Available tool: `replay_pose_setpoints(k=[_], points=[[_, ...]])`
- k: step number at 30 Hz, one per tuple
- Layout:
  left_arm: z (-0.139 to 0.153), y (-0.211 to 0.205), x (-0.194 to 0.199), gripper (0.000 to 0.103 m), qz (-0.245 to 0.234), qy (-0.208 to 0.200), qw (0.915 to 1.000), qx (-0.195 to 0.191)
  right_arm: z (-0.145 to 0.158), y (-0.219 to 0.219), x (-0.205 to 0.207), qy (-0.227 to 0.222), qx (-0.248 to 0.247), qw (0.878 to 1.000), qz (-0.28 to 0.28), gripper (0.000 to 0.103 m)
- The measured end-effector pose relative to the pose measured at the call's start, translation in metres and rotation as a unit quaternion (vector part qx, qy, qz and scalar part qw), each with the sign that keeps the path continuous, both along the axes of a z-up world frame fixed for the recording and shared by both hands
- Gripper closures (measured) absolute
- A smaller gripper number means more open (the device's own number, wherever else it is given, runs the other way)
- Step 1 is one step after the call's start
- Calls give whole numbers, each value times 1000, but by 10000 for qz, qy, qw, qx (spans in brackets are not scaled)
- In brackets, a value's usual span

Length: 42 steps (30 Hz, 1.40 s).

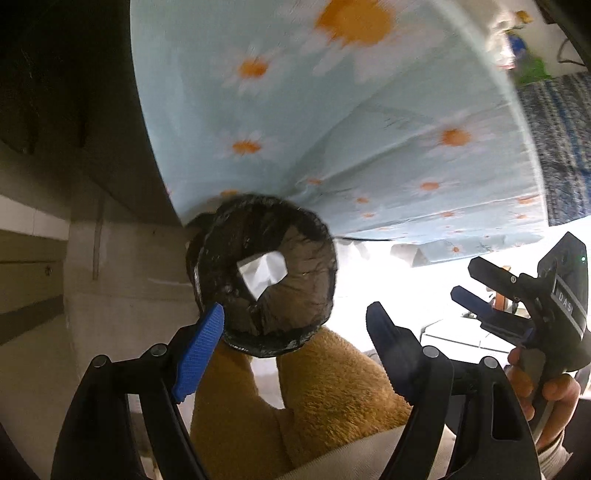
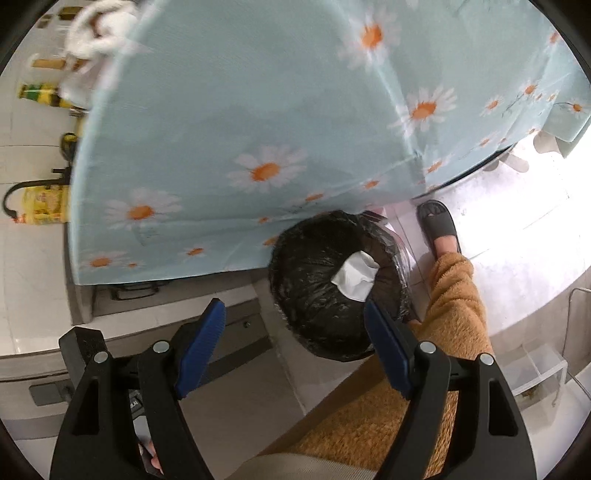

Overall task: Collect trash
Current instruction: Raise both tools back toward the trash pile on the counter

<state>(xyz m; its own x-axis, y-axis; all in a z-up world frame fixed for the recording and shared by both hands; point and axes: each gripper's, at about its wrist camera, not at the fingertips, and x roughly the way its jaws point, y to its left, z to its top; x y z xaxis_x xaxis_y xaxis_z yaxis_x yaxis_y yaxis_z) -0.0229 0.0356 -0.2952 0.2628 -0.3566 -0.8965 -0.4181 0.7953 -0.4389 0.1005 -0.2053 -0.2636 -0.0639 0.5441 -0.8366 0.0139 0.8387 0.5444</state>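
A round bin [image 2: 317, 314] lined with a black bag stands on the floor at the table's edge. A crumpled white tissue [image 2: 356, 277] lies inside it, and the left wrist view also shows this tissue [image 1: 262, 275] in the bin [image 1: 295, 258]. My right gripper [image 2: 295, 345] hangs open above the bin's near rim with nothing between its blue pads. My left gripper [image 1: 295, 350] is open and empty too, just over the bin. In the left wrist view the right gripper [image 1: 476, 288] appears at the right, held by a hand [image 1: 550, 398].
A table under a light-blue daisy cloth [image 2: 240, 110] overhangs the bin. A crumpled white thing [image 2: 96, 29] sits at its far-left edge. The person's orange fleece leg [image 2: 454, 314] and black slipper [image 2: 439, 225] are right of the bin. Bottles [image 2: 40, 96] and a yellow pack [image 2: 44, 205] lie left.
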Motion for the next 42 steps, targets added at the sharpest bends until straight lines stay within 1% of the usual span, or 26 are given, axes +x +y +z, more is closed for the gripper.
replay_pose_setpoints(k=[3,6,9,10,13,16,19,20,22,26,29,31,33,35,38,41,42], points=[[22,1,-1,26,-67,-171,9998,17,32,-3,-4,-358,109,9993,46,26],[54,2,-2,26,-123,-497,9984,251,60,-2,-7,-750,138,9970,128,26],[77,1,1,26,-143,-755,9965,336,94,-3,-8,-1218,233,9922,149,26],[89,0,4,26,-175,-879,9952,382,109,-4,-8,-1442,278,9890,159,26],[119,-4,10,26,-323,-1165,9909,595,141,-7,-7,-1933,415,9802,133,26],[152,-8,20,26,-437,-1420,9858,788,164,-10,-1,-2346,476,9709,115,26],[174,-7,31,26,-419,-1562,9816,1011,185,-12,11,-2651,546,9626,122,25],[180,-7,35,26,-363,-1603,9803,1092,190,-13,15,-2747,541,9599,129,25],[189,-7,43,26,-342,-1701,9788,1084,200,-17,26,-2932,533,9545,135,23],[202,-9,63,26,-371,-1749,9760,1244,217,-21,56,-3245,471,9444,238,21],[206,-8,77,26,-287,-1743,9755,1315,229,-24,82,-3404,455,9386,334,21],[207,-7,88,26,-198,-1728,9760,1311,237,-26,100,-3502,467,9346,426,19],[210,-6,101,26,-133,-1711,9754,1385,244,-25,120,-3619,444,9296,539,17],[216,-5,113,26,-92,-1705,9744,1462,246,-24,139,-3641,443,9282,620,13],[224,1,133,26,54,-1743,9718,1588,248,-20,168,-3653,452,9265,784,12],[228,9,152,26,234,-1668,9715,1666,246,-14,191,-3651,436,9245,1001,8],[229,11,158,26,270,-1643,9716,1681,245,-12,201,-3621,452,9247,1085,5]])
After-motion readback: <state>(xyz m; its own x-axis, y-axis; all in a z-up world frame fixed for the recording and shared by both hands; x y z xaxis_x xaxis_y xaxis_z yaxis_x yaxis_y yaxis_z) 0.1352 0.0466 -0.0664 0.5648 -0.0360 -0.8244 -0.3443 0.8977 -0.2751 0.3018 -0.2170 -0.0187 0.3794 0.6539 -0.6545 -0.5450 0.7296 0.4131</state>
